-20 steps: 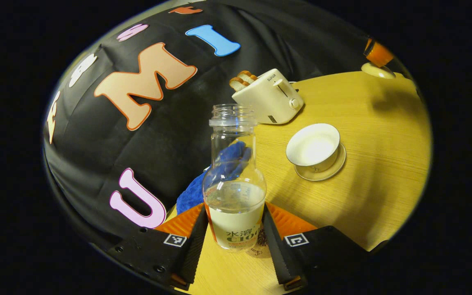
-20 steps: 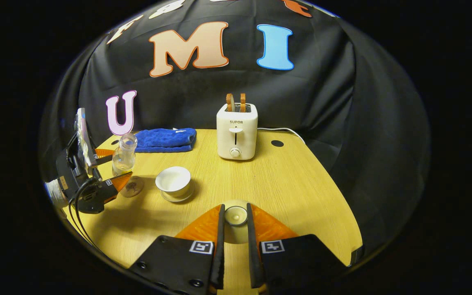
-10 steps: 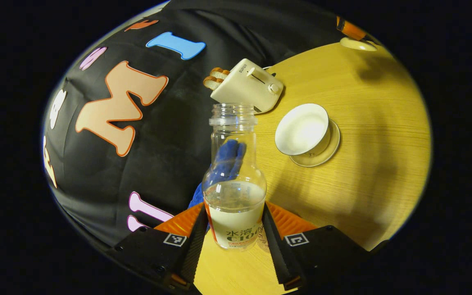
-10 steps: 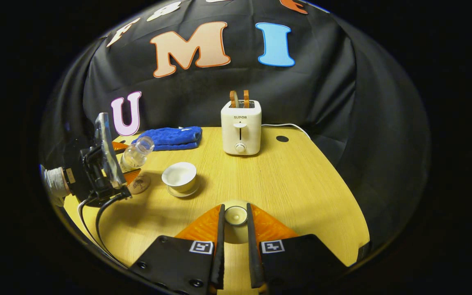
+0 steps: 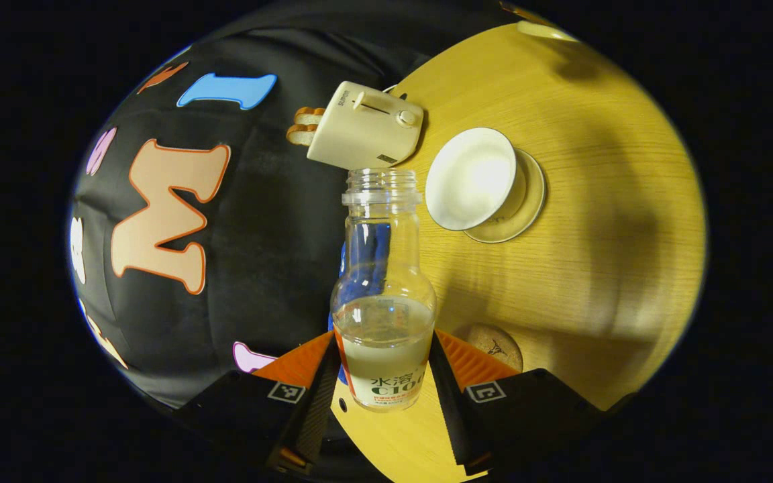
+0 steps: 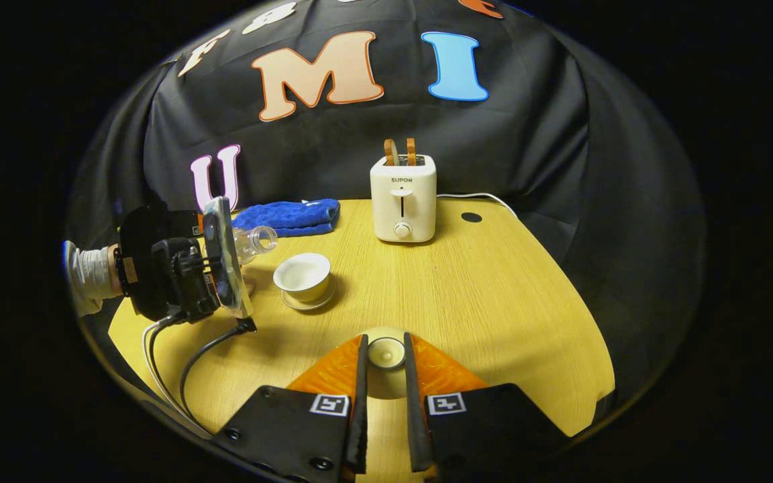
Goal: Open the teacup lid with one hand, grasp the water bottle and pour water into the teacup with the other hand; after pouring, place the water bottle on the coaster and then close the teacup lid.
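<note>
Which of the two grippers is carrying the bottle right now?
The left gripper: it is clamped on the water bottle, tipped toward the teacup. The right gripper holds the teacup lid.

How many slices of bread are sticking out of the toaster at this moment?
2. Both slices of bread stand side by side in the slots on top of the toaster, at the back of the table; their lower parts are hidden inside.

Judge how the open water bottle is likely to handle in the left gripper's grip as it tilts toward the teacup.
The water bottle looks like smooth clear plastic, so probably slippery. Partly filled and uncapped, its water would likely shift and spill. The left gripper holds it low, so it may pivot.
</note>
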Tool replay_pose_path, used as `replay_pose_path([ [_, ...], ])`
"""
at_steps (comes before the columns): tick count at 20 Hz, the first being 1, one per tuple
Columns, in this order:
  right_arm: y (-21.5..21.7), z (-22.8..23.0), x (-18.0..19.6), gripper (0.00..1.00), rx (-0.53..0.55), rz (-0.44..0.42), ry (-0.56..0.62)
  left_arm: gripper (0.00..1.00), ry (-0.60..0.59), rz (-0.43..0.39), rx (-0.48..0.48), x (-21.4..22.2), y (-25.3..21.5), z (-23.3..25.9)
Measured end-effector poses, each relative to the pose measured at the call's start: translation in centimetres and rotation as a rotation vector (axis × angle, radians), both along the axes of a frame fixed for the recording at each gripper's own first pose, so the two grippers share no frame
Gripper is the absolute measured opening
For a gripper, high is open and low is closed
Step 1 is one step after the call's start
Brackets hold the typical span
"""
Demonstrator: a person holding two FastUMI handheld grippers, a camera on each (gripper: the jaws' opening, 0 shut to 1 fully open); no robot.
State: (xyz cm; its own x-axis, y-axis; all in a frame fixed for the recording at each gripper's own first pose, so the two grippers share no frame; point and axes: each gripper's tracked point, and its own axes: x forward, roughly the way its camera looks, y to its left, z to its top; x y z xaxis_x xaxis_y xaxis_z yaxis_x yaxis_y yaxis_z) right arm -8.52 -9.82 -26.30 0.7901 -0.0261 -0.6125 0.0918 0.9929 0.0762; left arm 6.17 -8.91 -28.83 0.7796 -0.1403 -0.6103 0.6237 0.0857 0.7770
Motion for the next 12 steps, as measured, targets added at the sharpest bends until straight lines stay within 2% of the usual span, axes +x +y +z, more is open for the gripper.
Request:
replay_pose_path([
  [2, -0.50, -0.09, 0.09, 0.28, 0.006, -0.007, 0.000, 0.72, 0.001, -0.022, 0.047, 0.29, -0.15, -0.19],
  [12, -0.65, -0.66, 0.10, 0.27, 0.022, 0.000, -0.009, 0.71, 0.013, -0.083, 0.287, 0.56, 0.52, 0.20],
])
